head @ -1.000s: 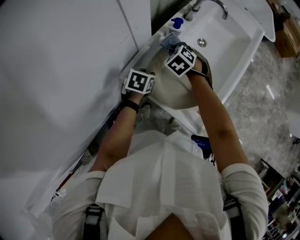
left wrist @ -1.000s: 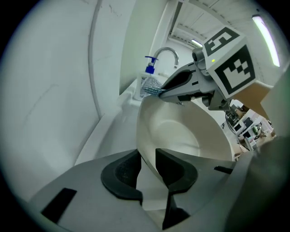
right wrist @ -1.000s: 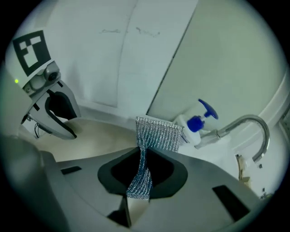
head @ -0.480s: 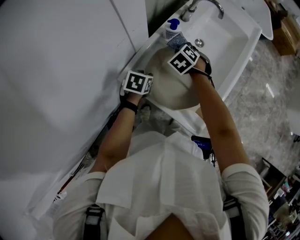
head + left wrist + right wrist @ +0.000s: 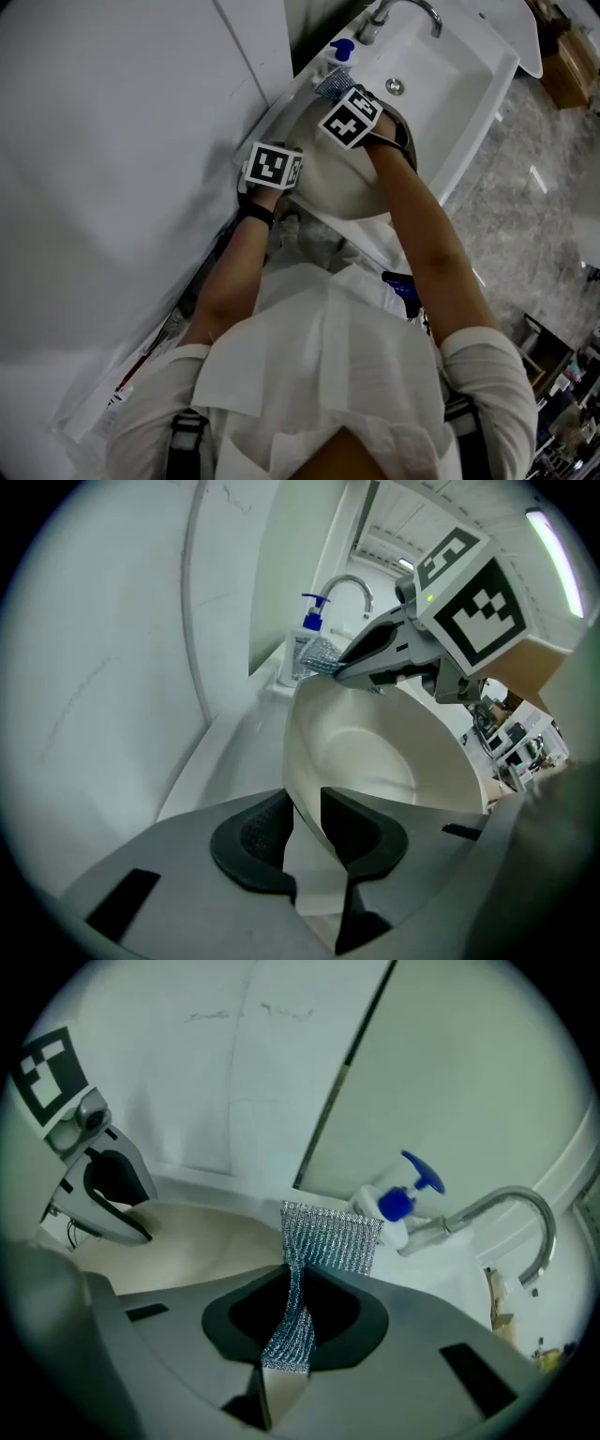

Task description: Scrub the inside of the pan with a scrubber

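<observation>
Pan [image 5: 375,752] rim sat pinched between left gripper [image 5: 305,808] fingers [image 5: 251,841], just tightened, while right gripper [image 5: 292,1283] fingers [image 5: 342,1312] pinched scrubber [image 5: 328,1237].

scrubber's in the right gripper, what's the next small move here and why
Probably draw the right gripper down toward the middle of the pan, rubbing the scrubber along the inner wall: the scrubber is pinched in its jaws but sits at the far rim near the soap bottle.
</observation>
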A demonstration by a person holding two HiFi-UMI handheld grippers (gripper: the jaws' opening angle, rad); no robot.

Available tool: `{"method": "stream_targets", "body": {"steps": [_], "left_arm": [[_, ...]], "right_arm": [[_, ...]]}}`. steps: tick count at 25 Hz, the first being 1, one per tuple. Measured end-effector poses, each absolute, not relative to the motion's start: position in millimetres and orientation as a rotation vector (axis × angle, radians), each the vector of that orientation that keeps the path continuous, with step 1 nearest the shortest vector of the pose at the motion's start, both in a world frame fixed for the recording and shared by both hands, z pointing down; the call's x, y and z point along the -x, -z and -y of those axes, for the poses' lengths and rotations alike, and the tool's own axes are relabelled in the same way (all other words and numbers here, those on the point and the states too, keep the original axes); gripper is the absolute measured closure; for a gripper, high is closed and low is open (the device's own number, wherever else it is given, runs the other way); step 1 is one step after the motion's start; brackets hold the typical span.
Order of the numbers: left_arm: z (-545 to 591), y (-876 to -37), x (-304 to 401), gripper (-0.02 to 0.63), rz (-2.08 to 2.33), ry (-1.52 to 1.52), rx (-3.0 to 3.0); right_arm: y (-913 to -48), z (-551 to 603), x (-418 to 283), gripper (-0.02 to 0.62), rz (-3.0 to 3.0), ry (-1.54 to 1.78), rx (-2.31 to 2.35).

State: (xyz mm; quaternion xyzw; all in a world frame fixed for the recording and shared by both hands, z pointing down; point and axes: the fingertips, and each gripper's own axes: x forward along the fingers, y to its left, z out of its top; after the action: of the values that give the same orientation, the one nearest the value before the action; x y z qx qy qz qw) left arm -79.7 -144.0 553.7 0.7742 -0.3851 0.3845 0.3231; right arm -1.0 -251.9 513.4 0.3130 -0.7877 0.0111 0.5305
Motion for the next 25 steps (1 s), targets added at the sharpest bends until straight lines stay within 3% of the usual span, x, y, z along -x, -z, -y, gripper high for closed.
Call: {"method": "stream_targets", "body": {"steps": [17,22,25], "left_arm": [[145.7,-556.2,80.6,0.506,1.020,-1.008,-2.023],[145.9,-556.2,80.7,0.506,1.026,-1.009,-2.021],[145.8,-556.5,80.6,0.508,1.028,-1.014,-2.020]], "right_arm": [[-520.4,199.4,-169.2,0.548,1.633,-0.268,-0.863],[-529.9,175.1,-174.2,0.547,1.659,-0.404,-0.798],[-525.2,194.5,-172.3,0.546,1.690,-0.319,-0.805]]}}
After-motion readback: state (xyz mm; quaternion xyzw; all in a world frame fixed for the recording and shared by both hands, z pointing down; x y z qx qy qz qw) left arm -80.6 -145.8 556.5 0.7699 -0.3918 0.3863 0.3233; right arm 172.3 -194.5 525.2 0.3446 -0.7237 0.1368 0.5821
